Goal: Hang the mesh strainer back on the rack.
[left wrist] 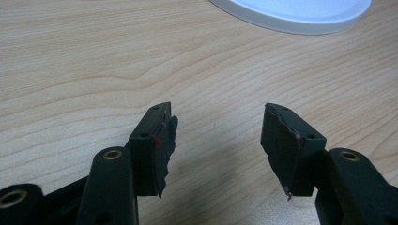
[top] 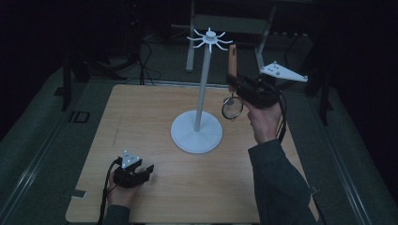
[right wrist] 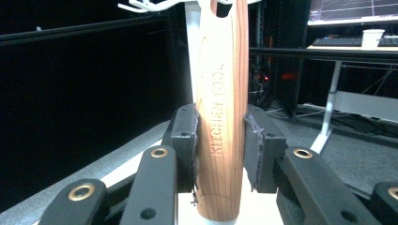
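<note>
A white stand (top: pixel 201 89) with a round base (top: pixel 196 135) and a crown of hooks (top: pixel 210 39) rises from the middle of the wooden table (top: pixel 155 112). To the right of its pole, my right gripper (top: pixel 233 83) is shut on the wooden handle (top: pixel 232 61) of a kitchen tool, held upright, its round wire head (top: pixel 232 108) hanging below. In the right gripper view the handle (right wrist: pixel 222 108), stamped with lettering, sits clamped between both pads with the hooks (right wrist: pixel 141 5) just above. My left gripper (top: pixel 146 171) rests open at the table's front left, nothing between its fingers (left wrist: pixel 159 140).
The stand's white base (left wrist: pixel 300 11) lies ahead of the left gripper. Beyond the table's far edge are dark floor, cables and metal frame legs (top: pixel 190 47). A desk with a screen and a white cup (right wrist: pixel 373 37) stands in the background.
</note>
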Demonstrator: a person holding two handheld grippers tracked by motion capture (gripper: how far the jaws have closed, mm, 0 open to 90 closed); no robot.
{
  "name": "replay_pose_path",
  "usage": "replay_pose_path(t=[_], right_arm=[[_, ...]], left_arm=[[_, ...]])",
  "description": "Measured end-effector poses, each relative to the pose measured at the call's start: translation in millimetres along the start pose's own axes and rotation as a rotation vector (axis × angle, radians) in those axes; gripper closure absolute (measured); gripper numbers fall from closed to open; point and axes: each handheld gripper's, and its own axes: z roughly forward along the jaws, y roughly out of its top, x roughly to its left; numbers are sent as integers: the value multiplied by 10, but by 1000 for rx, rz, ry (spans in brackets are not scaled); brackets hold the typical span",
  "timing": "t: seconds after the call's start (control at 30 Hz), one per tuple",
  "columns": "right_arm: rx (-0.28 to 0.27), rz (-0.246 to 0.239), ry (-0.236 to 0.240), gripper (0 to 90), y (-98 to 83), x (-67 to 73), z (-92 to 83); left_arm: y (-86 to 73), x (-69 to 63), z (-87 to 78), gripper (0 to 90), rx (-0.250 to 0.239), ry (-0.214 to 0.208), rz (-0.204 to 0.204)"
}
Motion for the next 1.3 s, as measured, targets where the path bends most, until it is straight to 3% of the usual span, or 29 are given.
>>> replay_pose_path(t=[1.3], right_arm=[[84,20,36,665,46,23,284]], left_arm=[[9,-3,8,440,-2,-4,0]])
